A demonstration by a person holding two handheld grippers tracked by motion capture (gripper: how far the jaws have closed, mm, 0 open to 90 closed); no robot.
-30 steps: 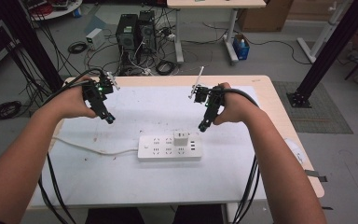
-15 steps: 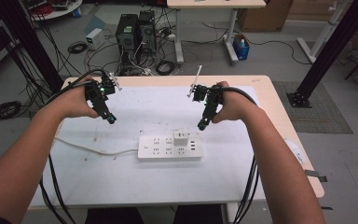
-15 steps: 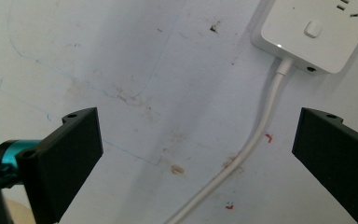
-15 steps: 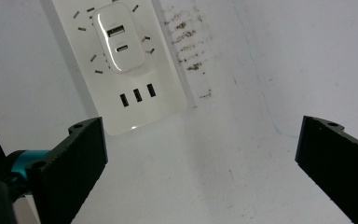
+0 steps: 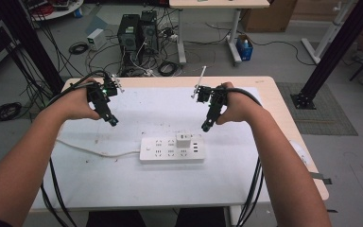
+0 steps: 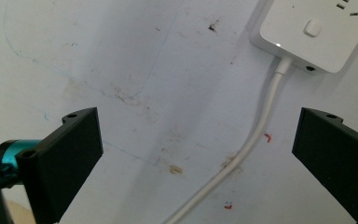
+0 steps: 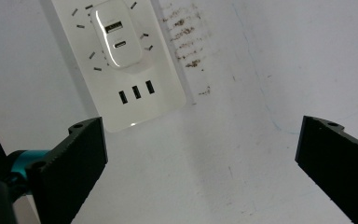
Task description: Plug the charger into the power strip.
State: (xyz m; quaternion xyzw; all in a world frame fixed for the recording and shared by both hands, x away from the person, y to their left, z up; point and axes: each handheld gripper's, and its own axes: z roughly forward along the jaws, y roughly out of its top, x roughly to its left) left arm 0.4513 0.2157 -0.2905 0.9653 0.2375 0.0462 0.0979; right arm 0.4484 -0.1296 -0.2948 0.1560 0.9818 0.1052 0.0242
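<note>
A white power strip point(image 5: 171, 149) lies in the middle of the white table, its white cord point(image 5: 94, 150) running off to the left. A white charger block point(image 5: 184, 140) is plugged into the strip near its right end. My left gripper point(image 5: 112, 121) hovers open above the table, left of and beyond the strip. My right gripper point(image 5: 206, 126) hovers open just beyond the strip's right end. In the left gripper view point(image 6: 198, 154) the strip's switch end point(image 6: 314, 32) and cord point(image 6: 256, 140) lie ahead. The right gripper view point(image 7: 200, 158) shows the charger point(image 7: 114, 35) and the strip's USB ports point(image 7: 136, 91).
The table's white mat point(image 5: 137, 189) is stained and scuffed. A wooden table edge point(image 5: 283, 109) runs along the right. Black cables trail from both grippers over the near edge. Computer towers point(image 5: 137, 28), wires and a black frame post point(image 5: 340, 47) stand on the floor beyond the table.
Both hands have stayed almost in place, with only slight drift. Both grippers remain open and the strip has not moved.
</note>
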